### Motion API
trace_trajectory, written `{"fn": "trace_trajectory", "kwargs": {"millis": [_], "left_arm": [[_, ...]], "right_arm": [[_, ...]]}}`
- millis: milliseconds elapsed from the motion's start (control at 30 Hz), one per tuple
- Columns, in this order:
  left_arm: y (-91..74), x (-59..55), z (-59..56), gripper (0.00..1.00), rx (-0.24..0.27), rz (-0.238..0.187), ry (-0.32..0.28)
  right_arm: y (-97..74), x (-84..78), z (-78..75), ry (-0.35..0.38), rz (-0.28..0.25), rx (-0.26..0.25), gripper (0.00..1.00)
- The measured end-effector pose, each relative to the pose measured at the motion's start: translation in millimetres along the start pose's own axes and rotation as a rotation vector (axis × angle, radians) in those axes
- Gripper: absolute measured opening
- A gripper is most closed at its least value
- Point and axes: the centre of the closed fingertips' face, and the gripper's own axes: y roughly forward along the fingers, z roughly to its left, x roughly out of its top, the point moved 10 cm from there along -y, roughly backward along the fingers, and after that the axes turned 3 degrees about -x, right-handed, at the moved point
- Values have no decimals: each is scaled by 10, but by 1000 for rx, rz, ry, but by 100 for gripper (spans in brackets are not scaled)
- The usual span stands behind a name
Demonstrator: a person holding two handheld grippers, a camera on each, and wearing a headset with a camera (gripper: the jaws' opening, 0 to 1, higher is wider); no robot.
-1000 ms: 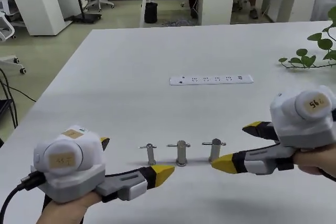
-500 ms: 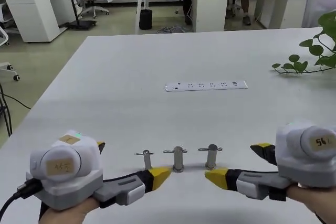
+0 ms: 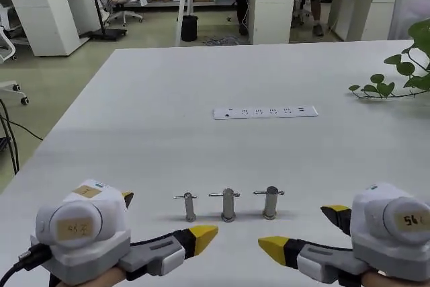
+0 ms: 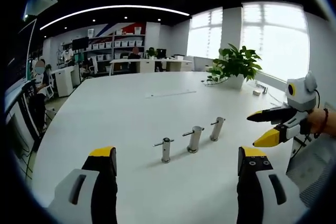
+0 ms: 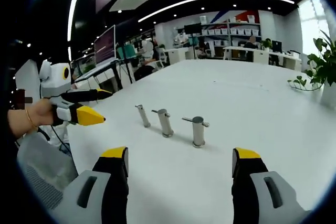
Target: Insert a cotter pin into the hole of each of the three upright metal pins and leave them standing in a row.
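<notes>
The left gripper point(image 3: 166, 216) and right gripper point(image 3: 302, 228) have drawn back, jaws spread and empty, from the three pins point(image 3: 228, 205) just ahead of their tips — all upright in a row, each with a cotter pin point(image 3: 228, 194) through it — so the task looks done.

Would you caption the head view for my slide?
Three cotter-pinned upright silver metal pins in a row; left gripper, right gripper open nearby.

Three metal pins point(image 3: 228, 206) stood upright in a row on the table point(image 3: 201, 99), a cotter pin point(image 3: 215, 195) crosswise through each
</notes>
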Motion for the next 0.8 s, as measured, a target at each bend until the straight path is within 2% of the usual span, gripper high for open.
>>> {"fn": "trace_trajectory", "kwargs": {"millis": [67, 133, 300, 433, 667, 800], "left_arm": [[-10, -8, -6, 94, 2, 7, 1], [-14, -19, -2, 94, 3, 12, -2], [-35, -25, -6, 94, 6, 11, 0], [-46, -43, 0, 93, 11, 25, 1], [-50, -51, -8, 93, 13, 22, -8], [-58, -56, -8, 92, 15, 39, -1]], "right_arm": [[2, 4, -4, 7, -3, -1, 78], [16, 7, 3, 56, -2, 14, 78], [17, 30, 13, 33, -11, 4, 77], [13, 46, 7, 71, -25, 12, 76], [-14, 55, -38, 69, -17, 3, 76], [-31, 61, -69, 77, -9, 8, 76]]}}
